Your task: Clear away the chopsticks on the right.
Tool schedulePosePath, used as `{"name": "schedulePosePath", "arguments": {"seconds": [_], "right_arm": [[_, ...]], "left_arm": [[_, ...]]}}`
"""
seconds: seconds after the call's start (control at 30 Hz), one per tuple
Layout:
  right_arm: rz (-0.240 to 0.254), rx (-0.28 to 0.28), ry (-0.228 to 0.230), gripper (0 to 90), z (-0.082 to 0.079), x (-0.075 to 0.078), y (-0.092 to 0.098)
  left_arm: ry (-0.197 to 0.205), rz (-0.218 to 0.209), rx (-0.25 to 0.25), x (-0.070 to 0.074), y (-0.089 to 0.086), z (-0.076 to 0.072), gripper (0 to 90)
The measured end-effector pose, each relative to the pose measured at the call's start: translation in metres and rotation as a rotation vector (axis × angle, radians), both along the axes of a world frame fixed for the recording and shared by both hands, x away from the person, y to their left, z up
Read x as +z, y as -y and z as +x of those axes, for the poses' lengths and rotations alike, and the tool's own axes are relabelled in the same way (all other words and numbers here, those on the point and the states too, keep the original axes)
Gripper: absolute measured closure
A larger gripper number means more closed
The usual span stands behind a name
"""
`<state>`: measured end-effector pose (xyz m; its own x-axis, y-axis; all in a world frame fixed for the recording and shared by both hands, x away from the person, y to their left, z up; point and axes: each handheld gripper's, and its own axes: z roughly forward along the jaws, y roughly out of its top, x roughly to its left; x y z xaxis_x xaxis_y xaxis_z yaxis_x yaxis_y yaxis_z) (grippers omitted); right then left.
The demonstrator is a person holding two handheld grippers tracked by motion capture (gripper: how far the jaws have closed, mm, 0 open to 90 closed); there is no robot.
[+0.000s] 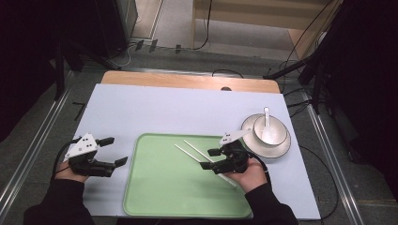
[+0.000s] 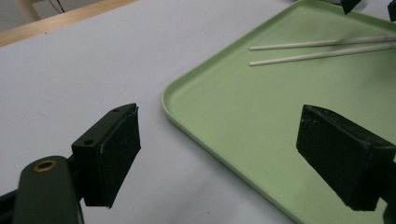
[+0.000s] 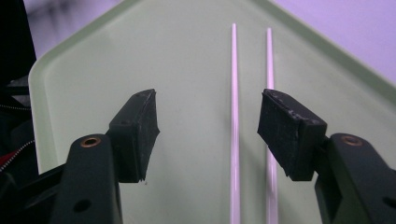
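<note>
Chopsticks [image 1: 199, 154], white pair, lie side by side on green tray [image 1: 155, 197], near its far right corner, slanting toward tray's right edge. Right gripper [image 1: 210, 158] hovers over their near ends, jaws spread, nothing pinched; sticks look already set down. Left gripper [image 1: 114, 151] parked off tray's left edge over white mat [image 1: 141, 108], jaws wide, empty. Bowl [image 1: 270, 129] with spoon [image 1: 266, 117] on plate [image 1: 281, 146] beyond tray's right edge, likely left to move.

I count two chopsticks [image 1: 202, 158] on one green tray [image 1: 155, 197]. Beside the tray I see one plate [image 1: 281, 146], one bowl [image 1: 277, 127] on it and one spoon [image 1: 267, 122] in the bowl. I hold two claws, left [image 1: 114, 151] and right [image 1: 210, 158].
</note>
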<state>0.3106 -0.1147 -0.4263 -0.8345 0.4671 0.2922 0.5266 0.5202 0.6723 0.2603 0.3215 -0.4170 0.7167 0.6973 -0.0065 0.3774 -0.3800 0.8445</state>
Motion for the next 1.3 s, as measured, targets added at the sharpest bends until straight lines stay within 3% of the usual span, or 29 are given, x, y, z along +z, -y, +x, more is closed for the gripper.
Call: {"name": "schedulePosePath", "arguments": {"seconds": [0.43,0.63,0.8,0.87,0.97,1.07,1.13,1.3], "right_arm": [[-0.006,0.011,0.005,38.5,0.018,-0.008,-0.025],[-0.045,0.000,0.015,37.0,0.025,-0.012,-0.041],[-0.001,0.001,0.018,30.1,0.030,-0.012,-0.050],[0.029,0.015,-0.007,29.0,0.032,-0.013,-0.053],[0.007,0.020,-0.019,29.8,0.033,-0.015,-0.059],[-0.023,0.038,-0.030,42.7,0.034,-0.018,-0.065],[-0.018,0.052,-0.059,54.6,0.035,-0.020,-0.069],[-0.044,0.051,-0.035,78.5,0.036,-0.024,-0.077]], "left_arm": [[-0.003,0.015,0.000,-0.001,-0.001,-0.006,13.4],[-0.001,0.009,0.003,-0.001,-0.003,-0.008,13.4],[-0.001,0.009,0.003,-0.001,-0.004,-0.008,13.5],[-0.001,0.011,0.004,-0.001,-0.004,-0.008,13.5],[-0.004,0.012,0.002,-0.001,-0.004,-0.008,13.5],[-0.001,0.011,0.001,-0.001,-0.004,-0.008,13.5],[-0.002,0.012,0.001,-0.001,-0.004,-0.008,13.5],[-0.001,0.015,0.002,-0.001,-0.005,-0.008,13.5]]}}
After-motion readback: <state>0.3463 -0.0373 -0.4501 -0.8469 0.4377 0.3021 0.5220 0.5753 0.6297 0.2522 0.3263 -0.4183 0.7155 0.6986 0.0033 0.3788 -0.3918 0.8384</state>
